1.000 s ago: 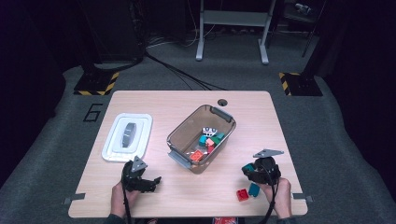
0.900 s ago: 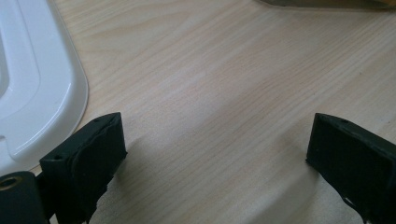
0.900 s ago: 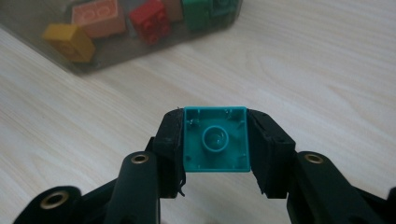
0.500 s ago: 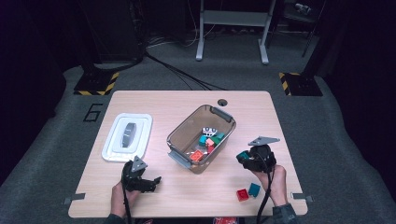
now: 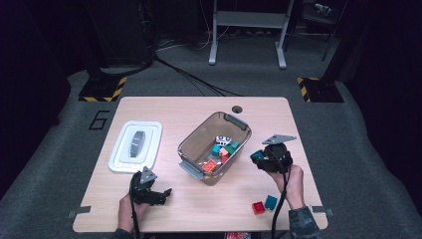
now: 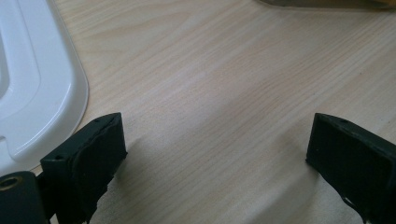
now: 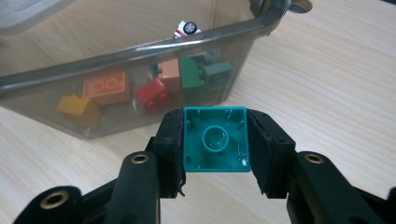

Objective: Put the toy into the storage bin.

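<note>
My right gripper [image 5: 260, 157] [image 7: 215, 140] is shut on a teal brick [image 7: 215, 139] [image 5: 257, 155], its hollow underside facing the camera, held above the table just right of the clear bin [image 5: 189, 144] [image 7: 140, 51]. The bin holds several bricks in orange, red, yellow and green, plus a small wheeled toy [image 7: 187, 28]. A red brick [image 5: 258, 207] and a blue brick [image 5: 271, 201] lie on the table near the front right edge. My left gripper [image 5: 161, 195] [image 6: 210, 158] rests open low over bare wood at the front left, nothing between its jaws.
A white lid [image 5: 135, 145] [image 6: 32, 93] lies flat on the left of the table, close to my left gripper. A round cable hole [image 5: 236, 108] sits at the table's far edge. Dark floor and a metal stand lie beyond the table.
My right gripper has lifted the teal brick and carried it away from the two loose bricks, up and toward the bin. The left gripper has stayed put.
</note>
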`<act>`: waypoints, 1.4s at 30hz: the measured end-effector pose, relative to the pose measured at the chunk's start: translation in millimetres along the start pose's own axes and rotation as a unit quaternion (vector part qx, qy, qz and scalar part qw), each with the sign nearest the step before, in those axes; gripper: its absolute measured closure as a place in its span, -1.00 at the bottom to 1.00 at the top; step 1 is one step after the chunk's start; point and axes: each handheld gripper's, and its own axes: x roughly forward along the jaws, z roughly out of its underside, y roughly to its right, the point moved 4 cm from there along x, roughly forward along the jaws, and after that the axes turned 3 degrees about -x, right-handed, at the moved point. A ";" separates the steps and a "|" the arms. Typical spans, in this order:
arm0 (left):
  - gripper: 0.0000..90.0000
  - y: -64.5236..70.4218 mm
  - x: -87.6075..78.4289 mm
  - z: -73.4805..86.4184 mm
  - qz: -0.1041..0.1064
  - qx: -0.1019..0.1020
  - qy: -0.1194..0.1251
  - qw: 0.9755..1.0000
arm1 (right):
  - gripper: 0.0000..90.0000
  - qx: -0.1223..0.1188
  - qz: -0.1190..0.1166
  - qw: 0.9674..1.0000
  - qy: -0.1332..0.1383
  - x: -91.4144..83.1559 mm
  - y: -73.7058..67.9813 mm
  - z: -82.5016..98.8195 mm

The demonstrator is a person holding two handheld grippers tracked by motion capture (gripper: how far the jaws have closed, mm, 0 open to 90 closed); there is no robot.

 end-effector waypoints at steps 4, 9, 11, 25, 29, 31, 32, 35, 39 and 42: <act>-0.90 0.5 0.2 0.1 0.000 -0.004 0.001 1.000 | 0.31 0.003 0.008 1.000 0.005 -4.3 2.6 -9.0; -0.90 0.4 0.2 0.1 0.001 -0.003 0.001 1.000 | 0.31 0.001 0.016 1.000 0.019 -10.3 9.9 -20.4; -0.90 0.1 0.0 0.0 0.001 -0.001 0.000 1.000 | 0.31 0.002 0.017 1.000 0.025 -12.0 11.0 -25.5; -0.89 -0.1 0.0 -0.1 0.002 0.000 0.000 1.000 | 0.31 -0.038 0.001 0.998 0.043 -2.0 -7.3 -69.6; -0.89 0.0 0.0 0.0 0.001 0.000 0.000 1.000 | 0.30 -0.046 -0.013 0.998 0.039 9.0 -15.3 -76.6; -0.89 -0.3 0.0 -0.1 0.002 0.002 0.000 1.000 | 0.31 -0.048 -0.016 0.998 0.028 15.6 -20.7 -78.8; -0.89 -0.2 0.0 -0.1 0.002 0.001 0.000 1.000 | 0.30 -0.055 -0.021 0.998 0.023 18.8 -22.2 -79.5; -0.89 -0.2 0.0 -0.1 0.002 0.002 0.000 1.000 | 0.30 -0.058 -0.028 0.998 -0.002 29.8 -26.9 -79.0; -0.89 -0.2 -0.1 -0.1 0.002 0.002 0.000 1.000 | 0.30 -0.067 -0.037 0.997 -0.025 40.2 -27.9 -74.9; -0.89 0.2 0.2 -0.2 0.002 0.000 0.002 1.000 | 0.30 -0.069 -0.043 0.996 -0.034 45.0 -28.8 -71.5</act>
